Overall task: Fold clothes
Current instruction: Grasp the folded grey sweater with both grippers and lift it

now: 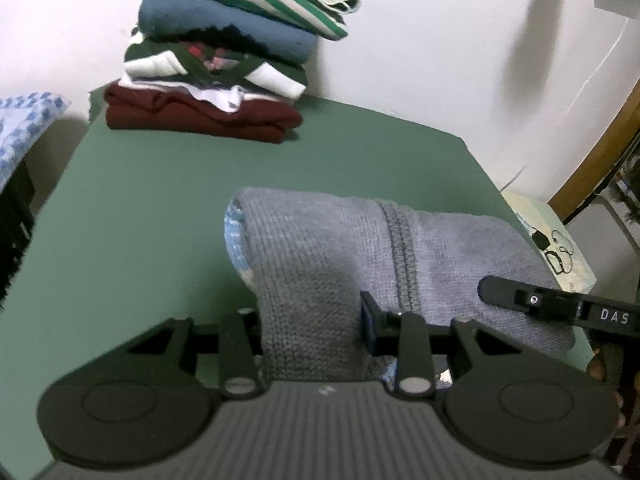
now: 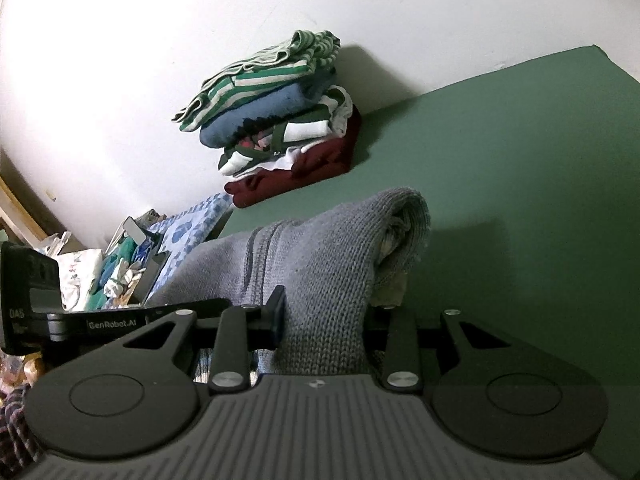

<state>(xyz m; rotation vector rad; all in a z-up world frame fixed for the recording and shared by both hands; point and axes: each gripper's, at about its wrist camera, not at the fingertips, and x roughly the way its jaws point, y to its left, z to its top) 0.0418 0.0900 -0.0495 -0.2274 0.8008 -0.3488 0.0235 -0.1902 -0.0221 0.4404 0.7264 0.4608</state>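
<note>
A folded grey knit sweater (image 1: pixel 400 248) hangs between my two grippers above the green table (image 1: pixel 140 200). My left gripper (image 1: pixel 310 320) is shut on the sweater's left end, the knit bunched thick between its jaws. My right gripper (image 2: pixel 326 320) is shut on the other end of the grey sweater (image 2: pixel 320 248). In the left wrist view the right gripper's black body (image 1: pixel 560 304) shows at the right edge. The left gripper's body (image 2: pixel 80 320) shows at the left in the right wrist view. A light blue layer peeks out at the sweater's folded edge.
A stack of folded clothes (image 1: pixel 224 48) stands at the far corner of the table against the white wall, also seen as the stack (image 2: pixel 280 120) in the right wrist view. A blue patterned cloth (image 2: pixel 192 228) and clutter lie beyond the table's left side.
</note>
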